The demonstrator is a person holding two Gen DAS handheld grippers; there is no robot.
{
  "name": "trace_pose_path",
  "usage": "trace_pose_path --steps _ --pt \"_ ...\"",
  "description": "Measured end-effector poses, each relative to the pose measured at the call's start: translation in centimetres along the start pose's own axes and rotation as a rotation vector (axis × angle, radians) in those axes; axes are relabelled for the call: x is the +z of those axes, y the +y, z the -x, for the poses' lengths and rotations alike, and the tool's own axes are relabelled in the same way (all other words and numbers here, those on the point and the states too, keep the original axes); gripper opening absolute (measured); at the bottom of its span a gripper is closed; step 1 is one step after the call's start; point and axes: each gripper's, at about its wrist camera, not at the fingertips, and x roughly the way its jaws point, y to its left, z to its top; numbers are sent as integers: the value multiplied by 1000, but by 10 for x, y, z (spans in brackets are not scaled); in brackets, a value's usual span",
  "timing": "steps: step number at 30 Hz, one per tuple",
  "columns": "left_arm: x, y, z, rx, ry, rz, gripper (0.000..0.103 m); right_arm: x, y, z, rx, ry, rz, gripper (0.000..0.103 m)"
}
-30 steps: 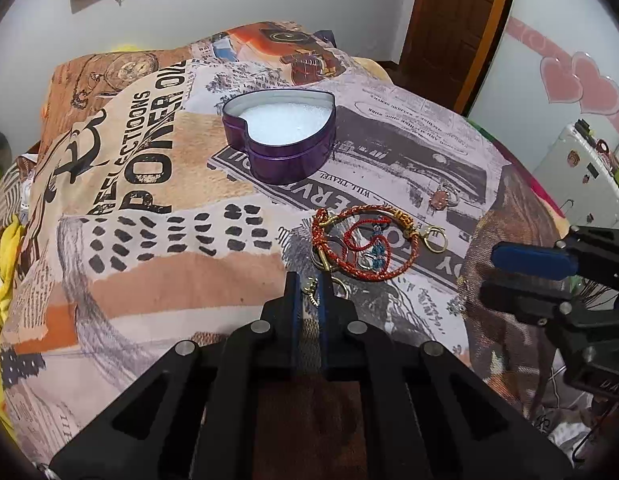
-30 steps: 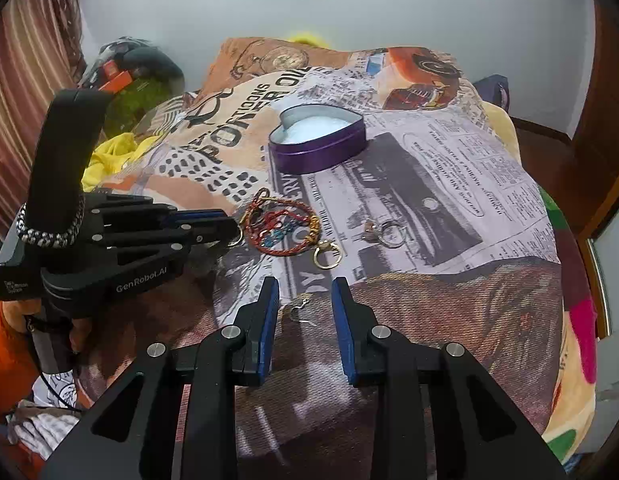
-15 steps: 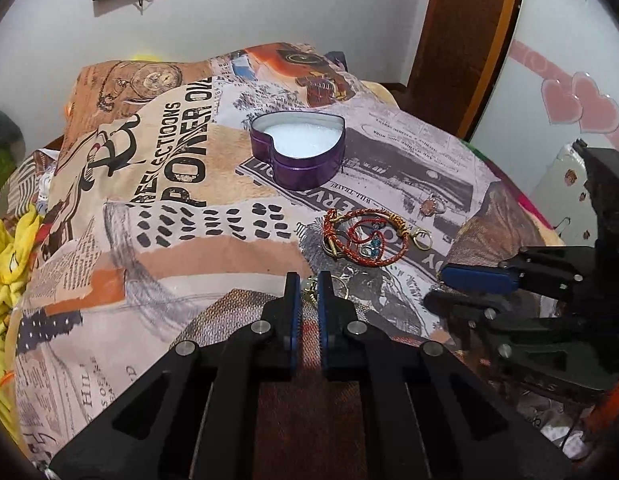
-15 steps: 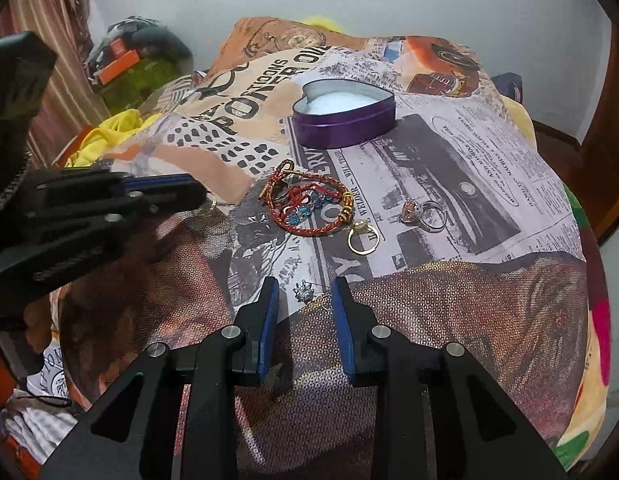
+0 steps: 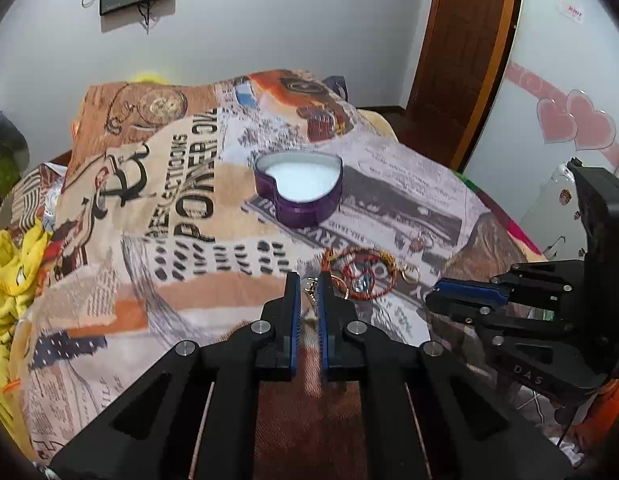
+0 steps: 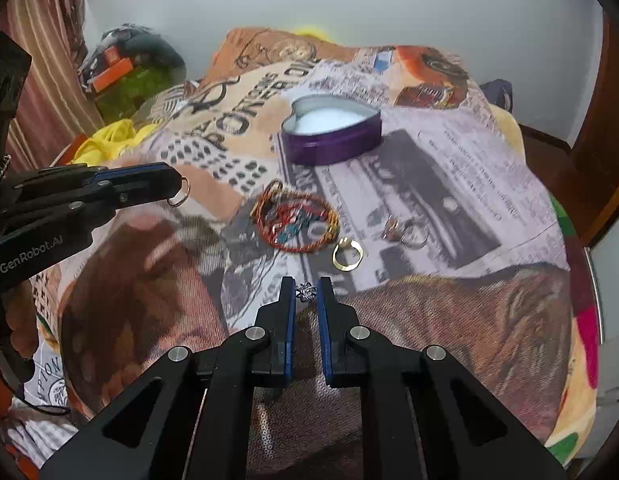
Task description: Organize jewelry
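Nothing is yet seen in the purple heart-shaped tin (image 6: 333, 136); a small gold-ring piece (image 6: 178, 196) is clamped in the left hand-held gripper (image 5: 309, 286), a silver flower stud (image 6: 306, 291) in the right hand-held gripper (image 6: 306, 294), while a red-and-gold beaded bracelet (image 6: 297, 222) and two rings are left mid-frame on the bed (image 6: 449, 320).

The bedspread (image 6: 449, 320) was soft printed cloth with a matt, finely woven look. The heart-shaped tin (image 6: 333, 142) was glossy purple metal with a silvery rim and a white, grainy-looking filling. The bracelets (image 6: 295, 222) looked like twisted cord in red and gold. A gold ring (image 6: 346, 254) was polished metal. The grippers' fingers (image 6: 286, 316) were matt black plastic with blue pads and bright metal screws. The door (image 5: 461, 40) was varnished wood.
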Motion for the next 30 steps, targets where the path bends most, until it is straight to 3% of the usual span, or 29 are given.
trace_pose_path --steps 16,30 --pt "46 2 -3 35 -95 -19 7 58 -14 22 -50 -164 18 9" --pt "75 6 -36 41 -94 -27 7 89 -28 1 -34 -204 15 9"
